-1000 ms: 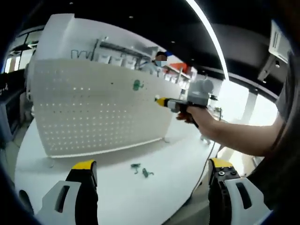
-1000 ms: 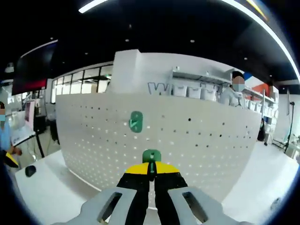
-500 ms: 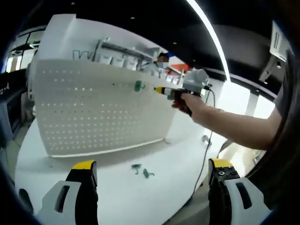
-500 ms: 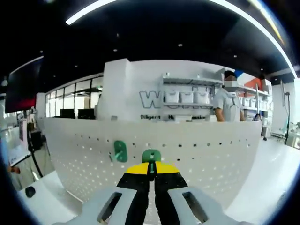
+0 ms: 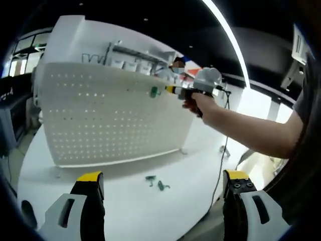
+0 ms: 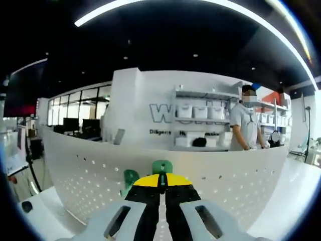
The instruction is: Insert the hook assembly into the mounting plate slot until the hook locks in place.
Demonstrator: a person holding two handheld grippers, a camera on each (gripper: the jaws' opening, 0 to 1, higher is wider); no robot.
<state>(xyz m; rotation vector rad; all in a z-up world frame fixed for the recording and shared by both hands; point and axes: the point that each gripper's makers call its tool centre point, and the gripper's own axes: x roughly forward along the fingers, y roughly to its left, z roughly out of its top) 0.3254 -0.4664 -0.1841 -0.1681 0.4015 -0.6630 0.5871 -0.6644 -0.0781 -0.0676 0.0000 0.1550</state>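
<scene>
The left gripper view looked from low over the white table (image 5: 120, 211) toward the pegboard (image 5: 110, 120), from some distance. The right gripper view faced the pegboard (image 6: 225, 175) near its upper edge, very close. The 2 views shared this pegboard.

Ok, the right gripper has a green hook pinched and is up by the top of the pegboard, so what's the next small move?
Probably ease the right gripper forward, to press its small green plastic hook into a hole in the white perforated pegboard. The hook sits at the board's top edge beside the green hook already mounted, and in the left gripper view it looks just short of the panel.
</scene>
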